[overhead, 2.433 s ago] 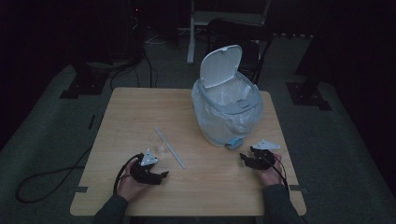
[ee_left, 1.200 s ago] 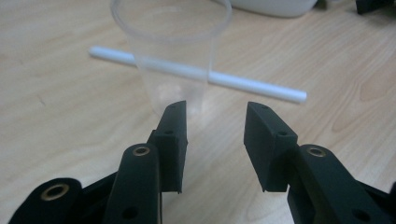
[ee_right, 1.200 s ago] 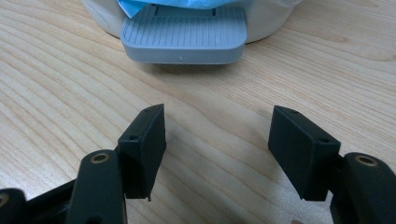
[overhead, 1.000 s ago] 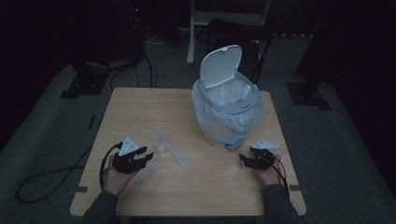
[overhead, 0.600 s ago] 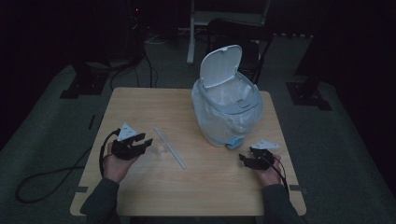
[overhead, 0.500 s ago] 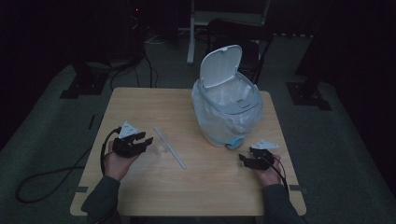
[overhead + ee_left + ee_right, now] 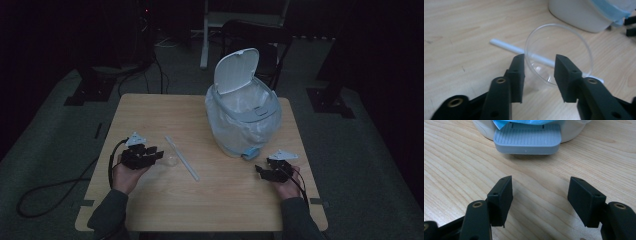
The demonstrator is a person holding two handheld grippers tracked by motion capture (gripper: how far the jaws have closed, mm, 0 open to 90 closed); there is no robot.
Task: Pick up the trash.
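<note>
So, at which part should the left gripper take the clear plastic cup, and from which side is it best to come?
Grip the clear cup across its narrow base end, coming from behind the base along the table. It lies on its side, open mouth facing away, against the white straw; the thin rim would likely flex. The left gripper has just been closing, its jaws on either side of the base, not clearly pressing.

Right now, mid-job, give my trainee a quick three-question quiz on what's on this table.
1. True or false: the clear plastic cup lies on its side between the left gripper's jaws.
2. What does the right gripper face? A) the bin's grey pedal B) the straw C) a bottle
3. Is the pedal bin's lid up or down?

Key: 1 true; 2 A; 3 up, with a bag lining the bin.
</note>
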